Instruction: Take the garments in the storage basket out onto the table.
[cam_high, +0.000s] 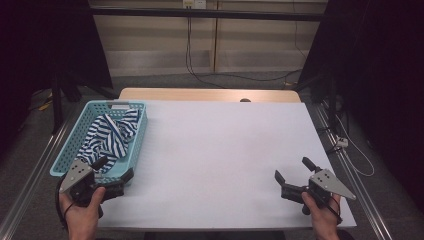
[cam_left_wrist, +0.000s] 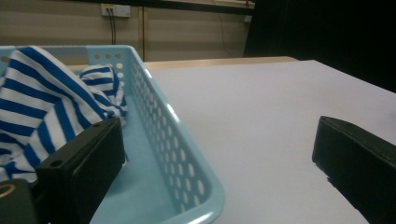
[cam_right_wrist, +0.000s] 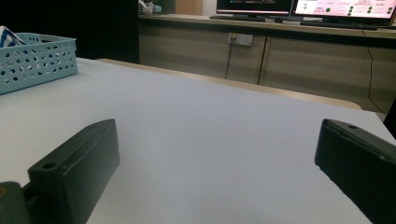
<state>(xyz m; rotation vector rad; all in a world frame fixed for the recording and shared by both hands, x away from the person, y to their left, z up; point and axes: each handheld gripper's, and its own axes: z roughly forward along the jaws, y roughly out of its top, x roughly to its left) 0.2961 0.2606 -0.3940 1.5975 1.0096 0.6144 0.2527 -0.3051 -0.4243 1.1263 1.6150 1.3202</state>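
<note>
Striped cloth (cam_high: 111, 134), blue and white, lies bunched inside the light blue perforated basket (cam_high: 64, 150), which sits at the left edge of the white table top (cam_high: 220, 150). We note the cloth is heaped toward the middle and far part of the basket, with folds rising above the rim in the left gripper view.

Our left gripper (cam_high: 116, 172) hovers at the near end of the basket, held in the left hand (cam_high: 82, 212). Its jaws stand wide apart with nothing between them. In the left gripper view one jaw sits inside the basket just beside the cloth, the other outside over the table, so the jaws straddle the basket's near right wall. We cannot tell whether the inner jaw touches the cloth.

Our right gripper (cam_high: 292, 174) is at the near right part of the table, well apart from the basket, held in the right hand (cam_high: 320, 212). Its jaws are likewise spread wide and hold nothing; bare table surface shows between them in the right gripper view, and the basket appears far off at that view's left edge.
</note>
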